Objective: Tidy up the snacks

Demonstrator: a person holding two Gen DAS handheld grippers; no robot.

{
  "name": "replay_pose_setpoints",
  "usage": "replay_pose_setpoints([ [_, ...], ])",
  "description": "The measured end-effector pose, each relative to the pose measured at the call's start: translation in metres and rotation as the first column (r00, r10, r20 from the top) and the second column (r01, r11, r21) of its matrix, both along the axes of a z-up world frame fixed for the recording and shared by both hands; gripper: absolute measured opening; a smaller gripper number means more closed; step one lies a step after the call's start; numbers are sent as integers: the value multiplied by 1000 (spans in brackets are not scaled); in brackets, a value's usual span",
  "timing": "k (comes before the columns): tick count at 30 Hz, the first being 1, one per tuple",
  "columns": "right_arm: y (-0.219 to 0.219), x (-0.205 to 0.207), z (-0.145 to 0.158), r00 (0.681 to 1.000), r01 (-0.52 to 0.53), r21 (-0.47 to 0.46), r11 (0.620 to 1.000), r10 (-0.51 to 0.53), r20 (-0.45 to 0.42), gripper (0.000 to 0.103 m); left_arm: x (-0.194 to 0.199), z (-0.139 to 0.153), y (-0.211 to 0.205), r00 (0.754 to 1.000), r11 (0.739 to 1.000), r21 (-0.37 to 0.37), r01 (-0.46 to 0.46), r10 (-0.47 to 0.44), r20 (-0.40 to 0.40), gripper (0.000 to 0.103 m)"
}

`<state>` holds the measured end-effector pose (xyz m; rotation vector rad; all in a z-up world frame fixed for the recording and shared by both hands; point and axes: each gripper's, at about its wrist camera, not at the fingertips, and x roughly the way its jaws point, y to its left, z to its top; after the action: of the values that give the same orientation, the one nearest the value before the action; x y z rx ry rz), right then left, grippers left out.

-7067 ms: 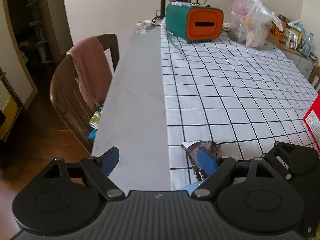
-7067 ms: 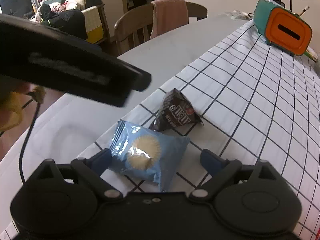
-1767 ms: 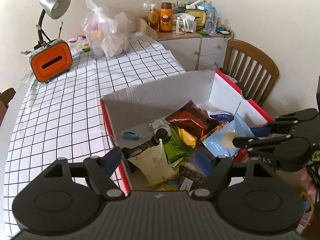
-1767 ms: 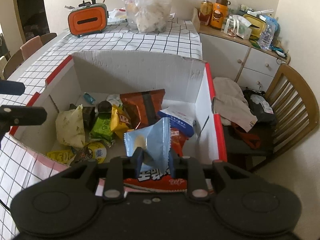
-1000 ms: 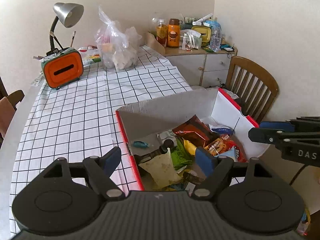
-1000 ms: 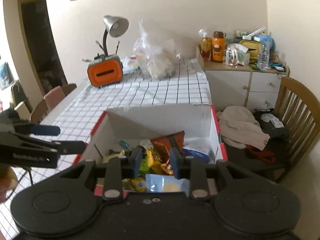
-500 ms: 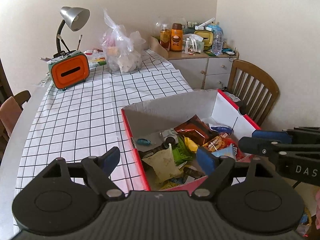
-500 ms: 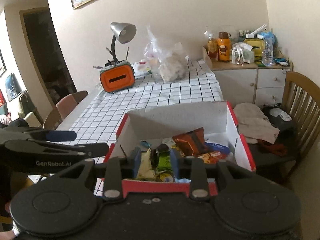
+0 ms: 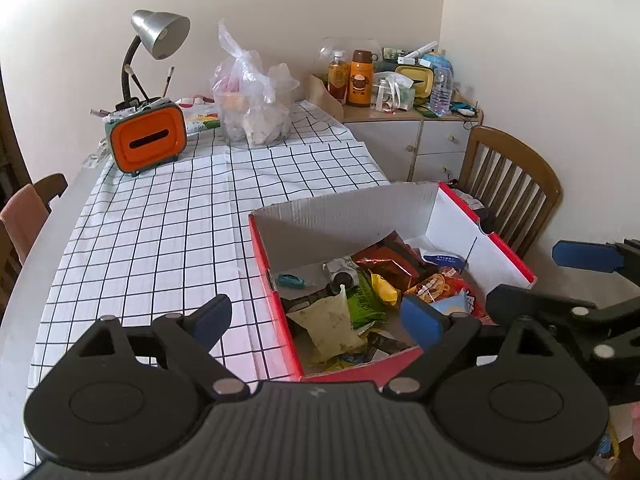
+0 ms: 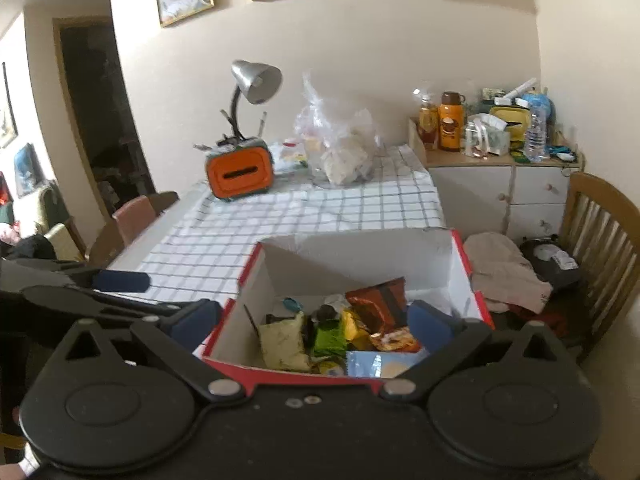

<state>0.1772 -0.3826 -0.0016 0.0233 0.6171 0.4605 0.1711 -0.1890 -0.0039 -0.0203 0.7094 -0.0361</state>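
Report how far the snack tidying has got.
Done: the light blue packet lies in the red-edged box among the other snacks. In hand: nothing; the left gripper and right gripper are both open. Left: no loose snack shows on the checked tablecloth in view.

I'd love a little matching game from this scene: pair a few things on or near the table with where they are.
Things:
1. light blue snack packet
2. orange tissue box
3. clear plastic bag
4. orange flask

Places:
A. on the sideboard beyond the table
B. at the table's far end, under the desk lamp
C. inside the red cardboard box, near its front edge
D. on the checked cloth, right of the tissue box

Pairs: 1-C, 2-B, 3-D, 4-A
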Motion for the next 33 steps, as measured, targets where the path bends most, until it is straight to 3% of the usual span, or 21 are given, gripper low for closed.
replay_pose_setpoints([
  [4,-4,0,-3,999,47,-17,999,-47,9,102,0,0,1,1000,1000,-4,-13,13,-3,92],
  [13,-13,-1,-7,999,53,24,998,-53,-1,102,-2,1,-3,1000,1000,8,-30,30,7,92],
  [33,-25,0,-8,996,93,11,996,-93,-10,102,0,-2,-8,1000,1000,-13,-25,25,-17,92],
])
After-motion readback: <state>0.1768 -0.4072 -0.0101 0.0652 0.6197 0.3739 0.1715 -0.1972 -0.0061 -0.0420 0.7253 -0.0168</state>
